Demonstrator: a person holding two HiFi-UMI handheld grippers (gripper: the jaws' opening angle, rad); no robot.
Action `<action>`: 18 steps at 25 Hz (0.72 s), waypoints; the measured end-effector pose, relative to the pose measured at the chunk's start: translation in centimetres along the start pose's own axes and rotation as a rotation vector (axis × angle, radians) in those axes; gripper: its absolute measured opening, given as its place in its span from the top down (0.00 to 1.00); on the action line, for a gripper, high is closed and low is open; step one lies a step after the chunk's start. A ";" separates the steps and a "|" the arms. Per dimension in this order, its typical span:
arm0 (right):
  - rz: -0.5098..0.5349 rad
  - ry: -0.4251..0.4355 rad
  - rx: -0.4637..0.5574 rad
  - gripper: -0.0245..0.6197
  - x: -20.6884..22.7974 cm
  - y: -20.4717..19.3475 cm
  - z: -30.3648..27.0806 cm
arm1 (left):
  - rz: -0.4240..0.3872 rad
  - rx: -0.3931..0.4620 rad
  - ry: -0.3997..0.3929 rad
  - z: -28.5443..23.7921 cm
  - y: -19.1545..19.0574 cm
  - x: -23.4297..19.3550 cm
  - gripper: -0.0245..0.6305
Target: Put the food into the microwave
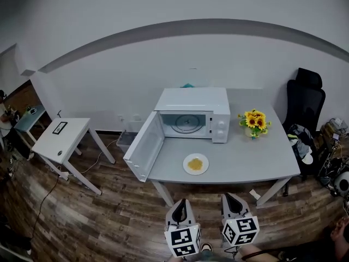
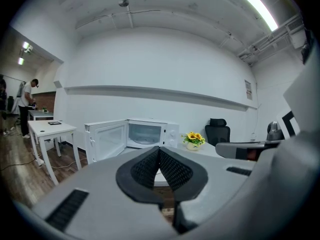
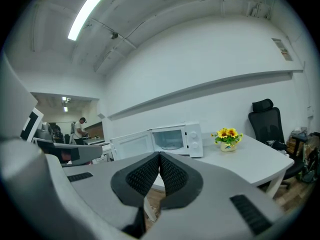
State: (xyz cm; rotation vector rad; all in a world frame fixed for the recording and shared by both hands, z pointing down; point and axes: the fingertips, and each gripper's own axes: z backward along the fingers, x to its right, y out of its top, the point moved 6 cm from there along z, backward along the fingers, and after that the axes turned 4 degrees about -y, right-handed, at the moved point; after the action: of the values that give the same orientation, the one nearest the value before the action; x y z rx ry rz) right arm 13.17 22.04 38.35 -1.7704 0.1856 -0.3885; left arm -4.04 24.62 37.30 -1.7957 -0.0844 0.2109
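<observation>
A white plate of yellow food (image 1: pixel 196 164) lies near the front edge of the grey table (image 1: pixel 256 157). Behind it stands the white microwave (image 1: pixel 192 113) (image 2: pixel 145 133) (image 3: pixel 172 139), its door (image 1: pixel 144 146) swung open to the left and its cavity empty. My left gripper (image 1: pixel 180 207) (image 2: pixel 159 149) and right gripper (image 1: pixel 233 198) (image 3: pixel 160 156) hang side by side in front of the table, well short of the plate. Both are shut with nothing between the pads.
A pot of sunflowers (image 1: pixel 254 122) stands right of the microwave. A black office chair (image 1: pixel 304 105) is at the table's right end. A small white side table (image 1: pixel 61 137) stands to the left, and a person (image 2: pixel 26 106) works in the far room.
</observation>
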 end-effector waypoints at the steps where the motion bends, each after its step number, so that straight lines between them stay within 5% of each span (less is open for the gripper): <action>1: -0.004 0.008 -0.005 0.94 0.3 0.1 -0.4 | 0.001 -0.004 0.007 -0.4 0.0 0.1 0.97; 18: -0.030 0.115 -0.052 0.94 3.9 0.8 -6.5 | 0.004 -0.032 0.107 -5.8 0.4 0.1 0.97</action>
State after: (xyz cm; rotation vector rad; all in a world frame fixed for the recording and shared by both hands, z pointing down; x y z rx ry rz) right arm 14.52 14.58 39.48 -1.8053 0.2529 -0.5110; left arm -2.85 19.00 38.19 -1.8358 -0.0076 0.1166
